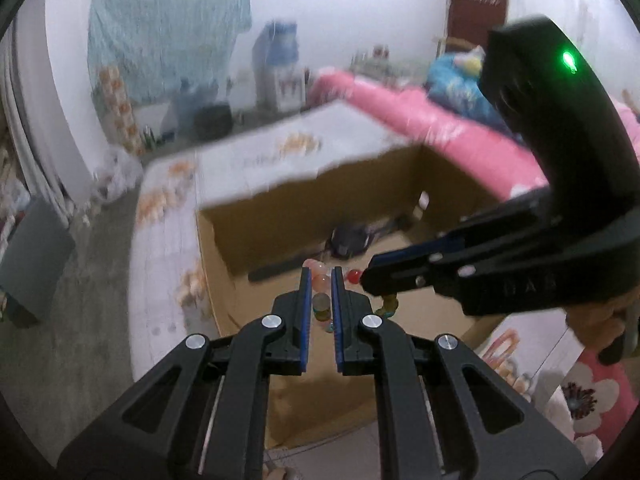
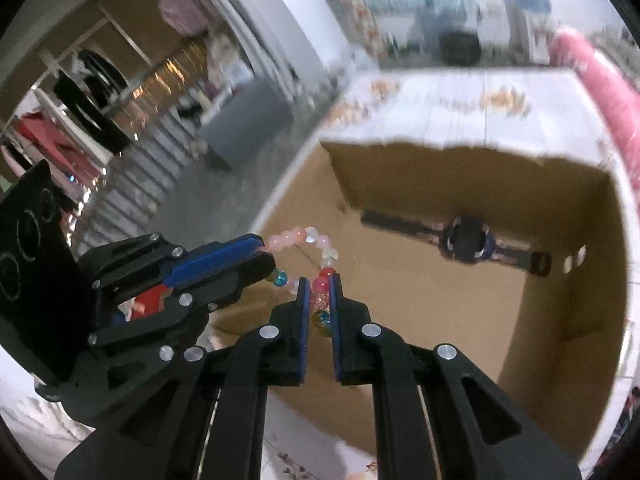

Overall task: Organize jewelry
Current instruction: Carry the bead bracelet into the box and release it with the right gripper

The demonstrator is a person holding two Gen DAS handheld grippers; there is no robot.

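A white worktop point(image 1: 168, 240) with a floral cloth carries an open cardboard box point(image 1: 280, 216). In the left wrist view the left gripper point(image 1: 321, 276) has its jaws clamped on a bead bracelet point(image 1: 321, 304), the right gripper point(image 1: 366, 278) pinching it just beside. In the right wrist view a watch point(image 2: 464, 242) lies in the box beyond the jaws.

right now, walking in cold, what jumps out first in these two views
A string of pink, clear and coloured beads, the bracelet, is pinched at two spots by the left gripper and the right gripper, both shut on it above an open cardboard box. On the box floor lies a dark wristwatch. A pink cushion runs behind the box.
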